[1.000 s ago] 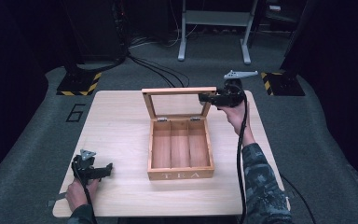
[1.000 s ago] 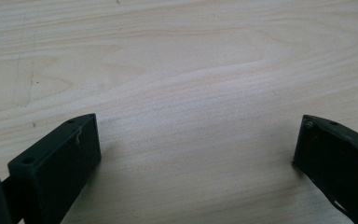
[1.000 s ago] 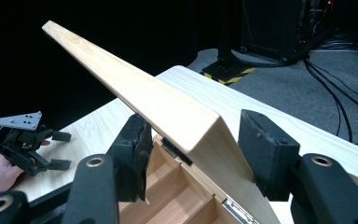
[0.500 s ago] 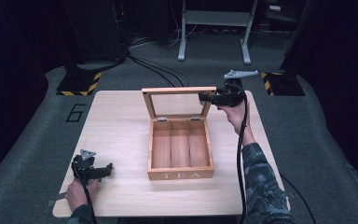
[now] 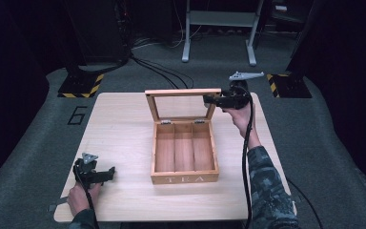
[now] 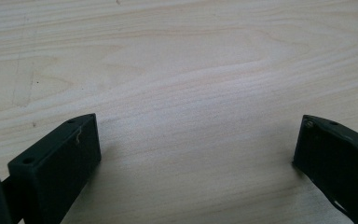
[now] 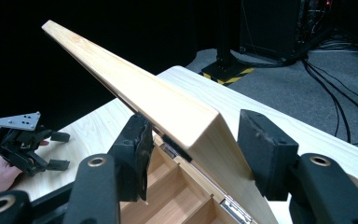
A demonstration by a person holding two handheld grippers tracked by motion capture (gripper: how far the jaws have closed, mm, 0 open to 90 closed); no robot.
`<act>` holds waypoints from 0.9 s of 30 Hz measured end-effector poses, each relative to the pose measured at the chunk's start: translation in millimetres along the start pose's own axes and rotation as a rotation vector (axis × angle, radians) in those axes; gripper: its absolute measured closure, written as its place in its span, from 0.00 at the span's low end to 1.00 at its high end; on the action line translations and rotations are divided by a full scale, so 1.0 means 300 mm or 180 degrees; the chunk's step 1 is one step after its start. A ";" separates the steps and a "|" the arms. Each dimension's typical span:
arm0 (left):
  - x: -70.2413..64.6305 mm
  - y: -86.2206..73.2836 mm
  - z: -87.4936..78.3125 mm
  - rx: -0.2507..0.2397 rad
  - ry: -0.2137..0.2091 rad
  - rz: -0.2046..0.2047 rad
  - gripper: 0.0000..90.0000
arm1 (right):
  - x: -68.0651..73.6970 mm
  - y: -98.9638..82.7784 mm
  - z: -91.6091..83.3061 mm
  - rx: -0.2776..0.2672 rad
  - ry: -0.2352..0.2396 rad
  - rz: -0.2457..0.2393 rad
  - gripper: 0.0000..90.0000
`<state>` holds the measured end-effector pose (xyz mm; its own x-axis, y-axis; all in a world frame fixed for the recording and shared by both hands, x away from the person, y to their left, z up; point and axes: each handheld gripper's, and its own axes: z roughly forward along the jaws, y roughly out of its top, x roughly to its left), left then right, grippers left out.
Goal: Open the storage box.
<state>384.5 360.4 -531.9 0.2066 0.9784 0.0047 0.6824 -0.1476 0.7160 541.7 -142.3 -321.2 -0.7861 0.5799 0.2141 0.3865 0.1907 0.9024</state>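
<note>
Against the frames from a second before, nothing is seen to have shifted: both hands, the box and its lid are placed as they were. The pale wooden counter (image 5: 124,129) is set on grey carpet (image 5: 333,138) in a dark room, with cables (image 5: 157,71) trailing across the floor, yellow-and-black striped bases behind, and a grey stand (image 5: 219,33) at the back. The wooden tea box (image 5: 185,155) is stood at the middle of the counter, three compartments exposed. Its glass-paned lid (image 5: 181,102) is raised upright at the far edge. The lid's right corner is bracketed by the jaws of the right gripper (image 5: 212,100); whether both pads press on the wood cannot be told. The left gripper (image 5: 106,174) is rested near the counter's front-left corner, jaws spread wide over bare wood, nothing between them.
</note>
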 end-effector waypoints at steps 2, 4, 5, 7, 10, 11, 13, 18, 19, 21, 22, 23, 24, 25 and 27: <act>0.000 0.000 0.001 -0.0012 -0.0001 -0.0003 0.00 | 0.000 0.000 0.000 -0.0001 0.0000 0.0001 0.50; 0.000 0.000 0.000 -0.0007 -0.0001 -0.0001 0.00 | 0.000 0.000 0.000 -0.0003 -0.0002 0.0001 0.50; 0.000 0.000 0.000 -0.0007 -0.0001 -0.0001 0.00 | 0.000 0.000 0.000 -0.0001 0.0000 0.0002 0.50; 0.000 0.000 0.000 -0.0007 -0.0001 -0.0001 0.00 | 0.000 0.000 0.000 -0.0002 0.0001 0.0003 0.50; 0.000 -0.001 0.001 -0.0017 -0.0003 -0.0003 0.00 | 0.002 -0.001 -0.001 -0.0001 -0.0003 0.0013 0.50; 0.000 0.000 0.001 -0.0012 0.0000 -0.0002 0.00 | 0.002 -0.001 -0.001 -0.0003 -0.0003 0.0012 0.50; 0.000 0.000 0.000 -0.0007 -0.0001 0.0000 0.00 | 0.001 -0.002 -0.001 -0.0007 0.0002 -0.0001 0.50; 0.000 0.000 0.000 -0.0007 -0.0001 -0.0001 0.00 | 0.001 -0.003 -0.001 -0.0012 0.0005 -0.0002 0.50; 0.000 -0.001 0.001 -0.0015 -0.0002 -0.0003 0.00 | 0.001 -0.003 -0.001 -0.0011 0.0005 -0.0002 0.50; 0.000 0.000 0.001 -0.0012 -0.0003 -0.0002 0.00 | 0.002 -0.004 -0.002 -0.0011 0.0006 -0.0005 0.50; 0.000 -0.001 0.001 -0.0014 -0.0001 0.0000 0.00 | 0.003 -0.004 -0.002 -0.0008 0.0003 0.0000 0.50; 0.000 -0.001 0.001 -0.0018 0.0000 -0.0002 0.00 | 0.003 -0.004 -0.003 -0.0008 0.0005 0.0000 0.50; 0.000 -0.001 0.001 -0.0014 -0.0001 0.0000 0.00 | 0.003 -0.005 -0.003 -0.0008 0.0004 0.0000 0.50; 0.000 -0.001 0.001 -0.0010 0.0001 0.0001 0.00 | 0.004 -0.005 -0.003 -0.0006 0.0006 -0.0001 0.50; 0.000 -0.001 0.001 -0.0018 -0.0001 -0.0002 0.00 | 0.005 -0.006 -0.004 -0.0009 0.0002 0.0000 0.50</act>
<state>384.6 360.3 -532.3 0.2064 0.9785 0.0041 0.6785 -0.1461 0.7199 539.3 -142.6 -322.0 -0.7864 0.5794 0.2144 0.3851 0.1885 0.9034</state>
